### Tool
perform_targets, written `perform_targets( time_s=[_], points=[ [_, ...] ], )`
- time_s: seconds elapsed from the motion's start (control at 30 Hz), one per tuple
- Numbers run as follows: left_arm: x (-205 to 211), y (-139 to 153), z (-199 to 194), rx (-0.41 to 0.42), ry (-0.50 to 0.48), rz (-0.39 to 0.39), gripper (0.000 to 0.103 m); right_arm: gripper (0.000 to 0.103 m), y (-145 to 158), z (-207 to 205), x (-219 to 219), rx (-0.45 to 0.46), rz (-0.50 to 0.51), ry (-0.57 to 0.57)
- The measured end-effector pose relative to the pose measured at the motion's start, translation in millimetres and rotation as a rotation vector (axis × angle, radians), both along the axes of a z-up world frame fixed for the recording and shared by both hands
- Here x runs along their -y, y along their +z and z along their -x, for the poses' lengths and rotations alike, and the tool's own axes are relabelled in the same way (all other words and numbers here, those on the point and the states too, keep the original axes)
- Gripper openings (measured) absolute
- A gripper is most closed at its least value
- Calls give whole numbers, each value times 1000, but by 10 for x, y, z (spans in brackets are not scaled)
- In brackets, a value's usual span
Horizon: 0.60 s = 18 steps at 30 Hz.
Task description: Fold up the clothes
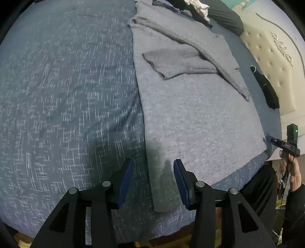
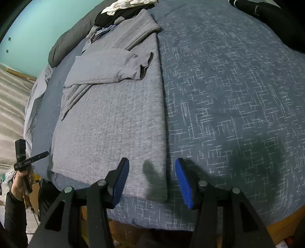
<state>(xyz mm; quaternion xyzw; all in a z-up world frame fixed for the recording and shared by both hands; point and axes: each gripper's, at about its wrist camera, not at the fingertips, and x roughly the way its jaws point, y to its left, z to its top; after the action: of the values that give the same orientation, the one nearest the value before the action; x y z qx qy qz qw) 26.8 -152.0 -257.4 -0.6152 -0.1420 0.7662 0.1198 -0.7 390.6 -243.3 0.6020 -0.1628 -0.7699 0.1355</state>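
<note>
A grey knit sweater (image 1: 190,114) lies flat on the blue patterned bedspread (image 1: 66,95), with both sleeves folded across its body. My left gripper (image 1: 153,183) is open above the sweater's near left hem corner, which lies flat between its blue pads without touching them. In the right wrist view the same sweater (image 2: 114,124) shows, and my right gripper (image 2: 152,183) is open over the near right hem corner. Each gripper also appears at the edge of the other's view, held in a hand: the right gripper (image 1: 270,140) and the left gripper (image 2: 44,154).
A black garment (image 1: 266,89) lies beside the sweater near the tufted headboard (image 1: 270,49). A dark pillow (image 2: 66,42) and a pile of white and black clothes (image 2: 122,7) sit at the far end. The bed's edge (image 2: 171,227) runs just below the grippers.
</note>
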Motion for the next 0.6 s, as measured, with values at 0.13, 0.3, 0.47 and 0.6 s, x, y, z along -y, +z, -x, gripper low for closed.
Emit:
perform_targets(
  time_s=[0.13, 0.3, 0.47, 0.6],
  points=[
    [-15, -63, -52, 17, -8, -20, 48, 51, -41, -20, 33, 14, -16, 13],
    [-51, -134, -78, 24, -21, -43, 48, 51, -89, -33, 38, 27, -18, 15],
    [-38, -166, -95, 32, -25, -60, 47, 51, -96, -34, 90, 27, -17, 27],
    [-40, -185, -112, 36, -30, -77, 47, 51, -110, -35, 177, 30, -4, 57]
  ],
)
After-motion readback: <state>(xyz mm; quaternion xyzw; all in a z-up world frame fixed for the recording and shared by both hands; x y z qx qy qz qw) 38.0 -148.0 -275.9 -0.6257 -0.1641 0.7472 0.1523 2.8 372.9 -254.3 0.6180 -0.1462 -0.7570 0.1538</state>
